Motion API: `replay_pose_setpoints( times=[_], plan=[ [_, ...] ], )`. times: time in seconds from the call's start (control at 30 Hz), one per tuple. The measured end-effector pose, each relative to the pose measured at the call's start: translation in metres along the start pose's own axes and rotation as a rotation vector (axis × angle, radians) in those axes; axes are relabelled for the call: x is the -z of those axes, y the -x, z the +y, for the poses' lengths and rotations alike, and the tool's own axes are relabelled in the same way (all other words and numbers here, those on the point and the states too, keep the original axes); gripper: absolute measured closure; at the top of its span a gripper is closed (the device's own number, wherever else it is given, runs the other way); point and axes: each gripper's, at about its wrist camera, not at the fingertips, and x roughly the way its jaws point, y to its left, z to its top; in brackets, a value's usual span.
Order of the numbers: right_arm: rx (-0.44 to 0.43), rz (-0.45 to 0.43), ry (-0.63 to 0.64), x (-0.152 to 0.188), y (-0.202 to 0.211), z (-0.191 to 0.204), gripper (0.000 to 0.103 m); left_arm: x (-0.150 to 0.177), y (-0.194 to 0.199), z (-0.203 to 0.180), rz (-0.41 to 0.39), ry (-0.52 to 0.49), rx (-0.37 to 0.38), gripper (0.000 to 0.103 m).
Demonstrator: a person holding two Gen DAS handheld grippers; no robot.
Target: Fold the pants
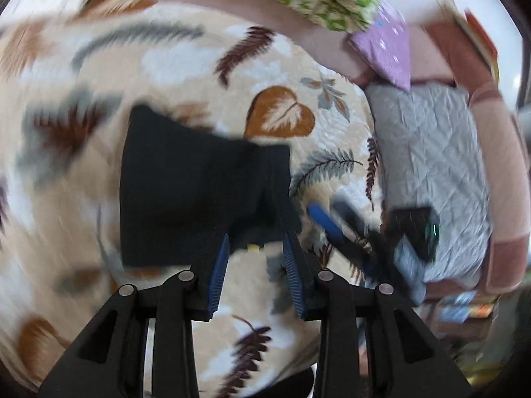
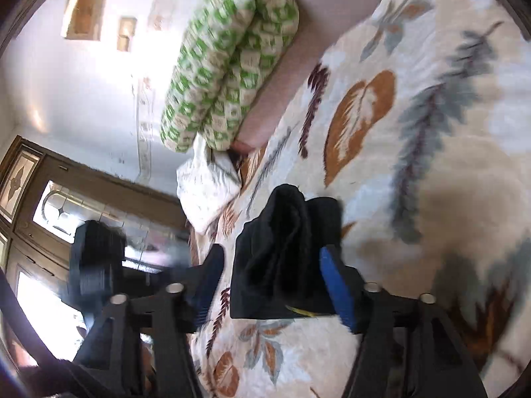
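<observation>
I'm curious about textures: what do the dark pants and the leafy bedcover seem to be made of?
Pants: black, matte, apparently a soft knit; they sag into thick rounded folds. Leaf-print blanket: looks like plush fleece, with a fuzzy nap and soft sheen. Motion blur leaves both uncertain.

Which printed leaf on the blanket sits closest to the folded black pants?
The big orange-brown heart-shaped leaf, just beyond the folded black pants' far edge; the feathery grey and maroon leaves lie farther off.

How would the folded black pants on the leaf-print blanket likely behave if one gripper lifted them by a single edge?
The black pants would probably droop and unfold: they are soft cloth in loose layers. They look light, lying flat. The plush blanket beneath would likely drag on them if pushed.
</observation>
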Motion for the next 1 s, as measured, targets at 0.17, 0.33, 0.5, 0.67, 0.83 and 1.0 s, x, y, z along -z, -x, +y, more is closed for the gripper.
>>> replay_pose_setpoints(
  times=[0.17, 0.33, 0.5, 0.67, 0.83, 1.0],
  plan=[
    [0.057, 0.112, 0.017, -0.033, -0.039, 0.004, 0.037, 0.046, -0.014, 0.028, -0.077, 0.213, 0.189, 0.072],
    [0.08, 0.237, 0.052, -0.049, -0.074, 0.007, 0.037, 0.077, -0.03, 0.032, -0.077, 0.32, 0.253, 0.072],
    [0.105, 0.303, 0.144, -0.05, -0.088, 0.006, 0.074, 0.079, -0.024, 0.031, -0.173, 0.424, 0.271, 0.072],
    [0.115, 0.292, 0.163, -0.047, -0.086, 0.0, 0.075, 0.066, -0.031, 0.033, -0.236, 0.612, 0.366, 0.072],
    [0.106, 0.306, 0.165, -0.05, -0.086, -0.001, 0.072, 0.056, -0.047, 0.037, -0.244, 0.727, 0.421, 0.072],
    [0.107, 0.32, 0.177, -0.05, -0.087, 0.0, 0.072, 0.074, -0.062, 0.05, -0.22, 0.869, 0.398, 0.072]
  ],
)
